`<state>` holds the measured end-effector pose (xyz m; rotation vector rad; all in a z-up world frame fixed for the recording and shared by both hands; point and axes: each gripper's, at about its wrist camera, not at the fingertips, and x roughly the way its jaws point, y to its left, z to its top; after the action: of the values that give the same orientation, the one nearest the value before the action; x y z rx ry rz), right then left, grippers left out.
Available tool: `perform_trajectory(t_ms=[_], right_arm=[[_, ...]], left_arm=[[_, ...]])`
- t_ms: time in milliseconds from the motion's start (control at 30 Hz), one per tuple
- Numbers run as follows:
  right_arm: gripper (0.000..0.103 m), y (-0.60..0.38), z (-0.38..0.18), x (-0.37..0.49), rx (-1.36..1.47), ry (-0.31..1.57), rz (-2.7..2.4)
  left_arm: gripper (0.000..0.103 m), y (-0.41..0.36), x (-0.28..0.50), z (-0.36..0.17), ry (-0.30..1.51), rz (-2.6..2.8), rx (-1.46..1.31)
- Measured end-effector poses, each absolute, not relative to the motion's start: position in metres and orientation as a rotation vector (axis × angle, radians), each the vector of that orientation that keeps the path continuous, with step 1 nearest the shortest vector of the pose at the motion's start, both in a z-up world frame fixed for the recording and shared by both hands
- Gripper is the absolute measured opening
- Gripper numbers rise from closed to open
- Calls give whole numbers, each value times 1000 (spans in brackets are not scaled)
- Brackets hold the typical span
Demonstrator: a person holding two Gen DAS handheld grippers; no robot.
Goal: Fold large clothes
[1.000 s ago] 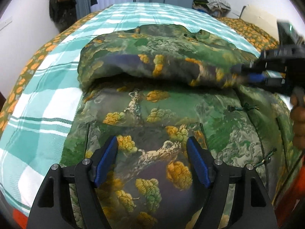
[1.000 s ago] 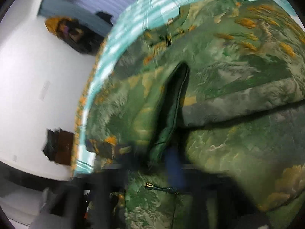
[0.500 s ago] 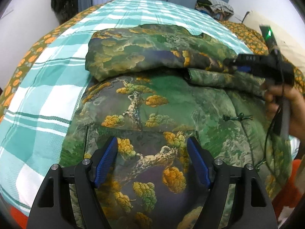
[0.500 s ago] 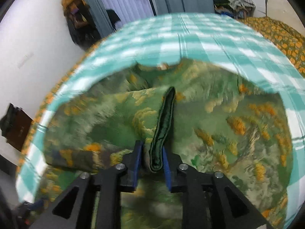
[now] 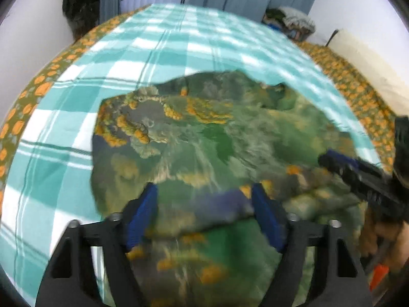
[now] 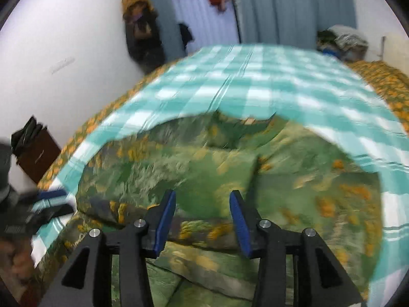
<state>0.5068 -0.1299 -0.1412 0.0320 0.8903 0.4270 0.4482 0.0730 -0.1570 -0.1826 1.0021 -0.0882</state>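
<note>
A padded jacket [image 5: 204,133] printed with green landscape and orange blossoms lies folded over itself on the bed; in the right wrist view the jacket [image 6: 230,168] fills the middle. My left gripper [image 5: 204,194] hovers over the jacket's near fold with its jaws closing. The fold's bulk sits between the blue pads [image 5: 143,212], and I see no pinch on it. My right gripper [image 6: 202,199] stands open just above the cloth with nothing between its fingers. The right gripper [image 5: 358,176] also shows at the jacket's right edge. Both views are blurred.
The teal check sheet [image 5: 166,46] covers the bed, with an orange-flowered border [image 5: 358,89] along its sides. A pile of clothes [image 5: 294,23] sits at the far right corner. Dark clothes [image 6: 140,25] hang on the left wall, and a brown cabinet [image 6: 35,148] stands beside the bed.
My left gripper has moved forward over the jacket to its folded upper part. My right gripper has let go of the dark green jacket edge, opened, and rolled level.
</note>
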Motion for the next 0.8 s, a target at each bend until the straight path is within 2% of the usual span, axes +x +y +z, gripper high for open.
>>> perform_trajectory(t_ms=[33,100,233,433,567,633,733,800], right_arm=[[38,-129,-158,514,54,946,414],[31,-133,-187,524,84,1041,378],[23,-143,-204,524,154,1064,374],[23,-143,-203,520,123,1060,384],[23,-140,-204,519,129,1040,379],[23,-142,-205,519,142,1034,384],[23,-146,-206,518,164,1035,390],[23,-148,-206,518,175,1036,395]], left_arm=[[67,74,452,-168,1032,-85,-186],[67,78,463,-198,1113,-97,-210],[67,86,463,-216,1115,-128,-256],[66,80,465,-197,1162,-112,-198],[69,72,476,-165,1125,-145,-185],[75,71,487,-157,1099,-142,-192],[79,76,513,-171,1112,-104,-217],[79,83,527,-200,1161,-95,-263]])
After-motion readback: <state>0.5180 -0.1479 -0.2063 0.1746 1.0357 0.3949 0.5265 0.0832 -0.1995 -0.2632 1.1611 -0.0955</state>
